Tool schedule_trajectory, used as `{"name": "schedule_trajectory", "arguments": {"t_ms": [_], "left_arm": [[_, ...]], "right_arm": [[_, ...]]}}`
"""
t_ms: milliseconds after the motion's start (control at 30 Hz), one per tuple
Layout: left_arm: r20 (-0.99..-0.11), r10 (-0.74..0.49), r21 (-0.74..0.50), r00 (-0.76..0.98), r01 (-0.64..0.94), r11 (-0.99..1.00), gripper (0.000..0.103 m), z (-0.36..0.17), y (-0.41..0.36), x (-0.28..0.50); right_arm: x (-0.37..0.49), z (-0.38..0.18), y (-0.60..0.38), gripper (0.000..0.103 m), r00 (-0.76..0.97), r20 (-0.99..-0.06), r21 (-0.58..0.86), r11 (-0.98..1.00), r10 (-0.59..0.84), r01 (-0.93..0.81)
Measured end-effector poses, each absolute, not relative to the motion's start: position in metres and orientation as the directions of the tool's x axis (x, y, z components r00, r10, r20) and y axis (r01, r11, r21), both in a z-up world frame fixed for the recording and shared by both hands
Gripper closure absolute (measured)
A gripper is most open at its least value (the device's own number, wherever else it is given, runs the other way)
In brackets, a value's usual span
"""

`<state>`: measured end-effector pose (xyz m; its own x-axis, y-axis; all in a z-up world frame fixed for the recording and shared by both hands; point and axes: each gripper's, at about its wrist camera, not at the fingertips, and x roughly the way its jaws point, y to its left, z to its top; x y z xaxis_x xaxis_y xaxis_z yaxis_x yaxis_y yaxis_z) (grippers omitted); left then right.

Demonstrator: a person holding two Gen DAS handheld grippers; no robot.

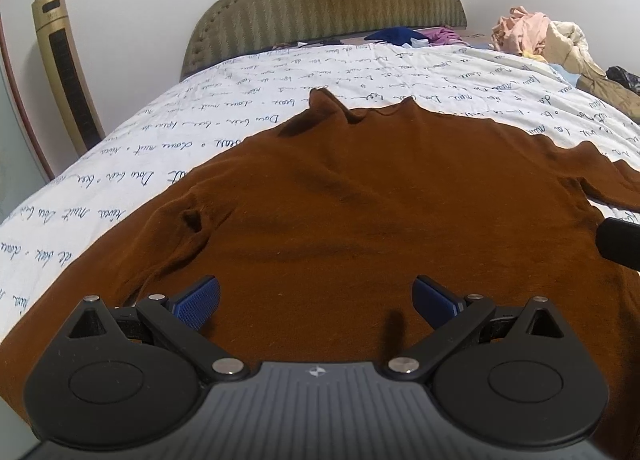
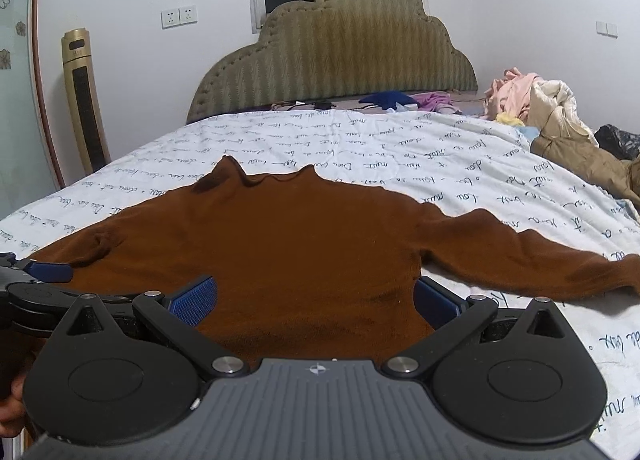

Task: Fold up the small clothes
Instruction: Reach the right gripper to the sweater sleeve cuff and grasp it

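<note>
Both sets of jaws spread wide and empty, blue ribbed pads on black linkages: left gripper [image 1: 316,300] poised low over the near hem, right gripper [image 2: 316,300] beside it over the near right part of the hem, right pad level with the side seam. Between and beyond the pads, a rust-brown long-sleeved knit top with a high ruffled collar [image 2: 280,244], spread flat, collar toward the far end, sleeves out to left and right, the right sleeve wavy along its edge. Soft, matte, slightly fuzzy cloth with shallow creases near the left armpit. Underneath, a white quilted bedspread printed with dark blue cursive script [image 2: 460,164], smooth and a little puffy. Farther off, a scalloped olive upholstered headboard with a chevron weave [image 2: 344,56]; at far right, a loose heap of pink, cream and tan garments [image 2: 552,116]; at far left, a gold tower fan [image 1: 66,68] against a white wall. Folding apparently not yet begun. Likely risks: pinching the bedspread along with the thin knit, so the cover lifts too; grabbing only the top layer, so the fold skews; uneven lifting by the two grippers, dragging the stretchy cloth into fresh wrinkles.
</note>
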<state>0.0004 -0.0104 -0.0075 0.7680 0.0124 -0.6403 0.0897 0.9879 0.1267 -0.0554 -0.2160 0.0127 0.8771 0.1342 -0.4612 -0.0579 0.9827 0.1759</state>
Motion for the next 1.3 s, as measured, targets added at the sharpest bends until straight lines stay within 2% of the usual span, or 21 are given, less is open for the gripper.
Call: {"name": "schedule_trajectory", "arguments": {"t_ms": [267,433,733,933,1300], "left_arm": [[-0.641,-0.038,0.107,0.767,0.138,0.985,0.000,-0.003,-0.023,-0.002],[-0.633,-0.052,0.143,0.772,0.183,0.973,0.000,-0.001,-0.039,-0.005],[-0.632,-0.072,0.163,0.771,0.223,0.961,0.000,-0.004,-0.052,-0.009],[-0.640,-0.065,0.155,0.766,0.212,0.965,0.000,-0.005,-0.054,-0.006],[-0.647,-0.038,0.169,0.762,0.192,0.967,0.000,-0.006,-0.054,-0.001]], "right_arm": [[-0.054,0.007,-0.235,0.000,0.863,-0.450,0.321,0.943,0.231,-0.085],[-0.054,0.003,-0.248,0.000,0.869,-0.462,0.317,0.948,0.178,-0.026],[-0.062,-0.019,-0.326,0.000,0.879,-0.461,0.517,0.841,0.120,0.157],[-0.059,-0.021,-0.310,0.000,0.876,-0.459,0.474,0.874,0.147,0.102],[-0.073,-0.036,-0.367,0.000,0.897,-0.440,0.533,0.818,0.048,0.218]]}}
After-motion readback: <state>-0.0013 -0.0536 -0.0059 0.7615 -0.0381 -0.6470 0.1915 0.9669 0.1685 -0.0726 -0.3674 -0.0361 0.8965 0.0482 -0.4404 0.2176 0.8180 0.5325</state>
